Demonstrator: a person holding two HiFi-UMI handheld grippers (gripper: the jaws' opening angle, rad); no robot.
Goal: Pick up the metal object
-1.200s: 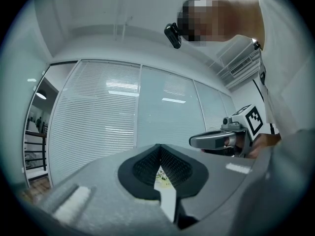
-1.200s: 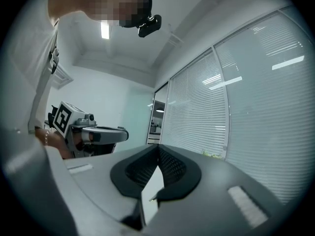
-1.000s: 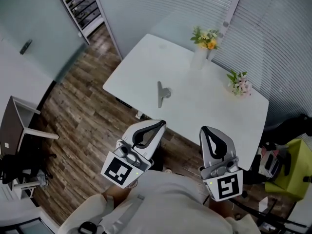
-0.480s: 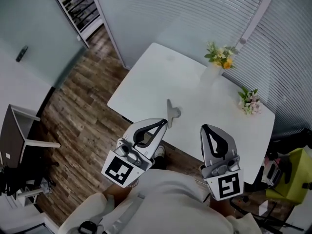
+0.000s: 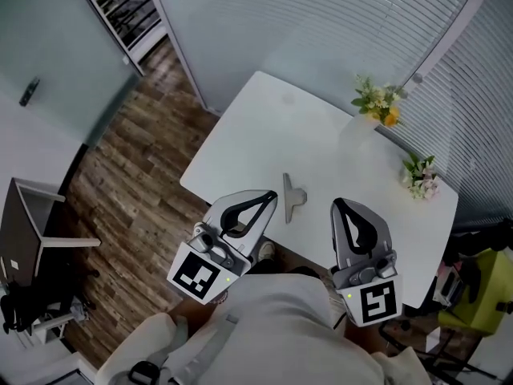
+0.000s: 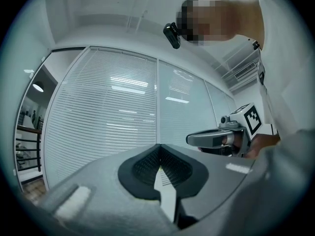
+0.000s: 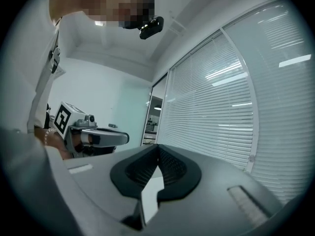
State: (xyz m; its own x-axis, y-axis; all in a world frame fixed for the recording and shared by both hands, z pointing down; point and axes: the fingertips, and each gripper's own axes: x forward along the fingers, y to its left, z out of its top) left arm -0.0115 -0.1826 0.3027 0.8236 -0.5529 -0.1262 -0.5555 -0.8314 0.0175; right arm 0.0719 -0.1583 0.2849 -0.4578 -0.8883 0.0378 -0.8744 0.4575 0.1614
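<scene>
1. Head view: metal object [image 5: 292,198] lies flat on the table [image 5: 264,127], close to the table's near edge. Looks like a thin bar with a stub on one side; exact make can't be told.
2. Left gripper [image 5: 270,193] hangs over the near edge of the table, just left of the object and not touching it.
3. Right gripper [image 5: 337,204] is also at the near edge of the table, to the right of the object and a bit further from it.
4. Left gripper view: jaws together, nothing between them. It looks out at the blinds [image 6: 113,112], with the table out of frame.
5. Right gripper view: jaws together too, empty, also aimed level or upward.
6. Two bunches of flowers [image 5: 377,101] stand at the far side of the table, well apart from the object.
7. Step, as I judge it: approach, with the grasp not yet begun.
8. Next move calls for spreading one gripper's jaws, tipping it down toward the table, straddling the bar across its narrow width, then closing. The left one is nearer.
9. Risk: the flat, thin piece may slide on the smooth table.
</scene>
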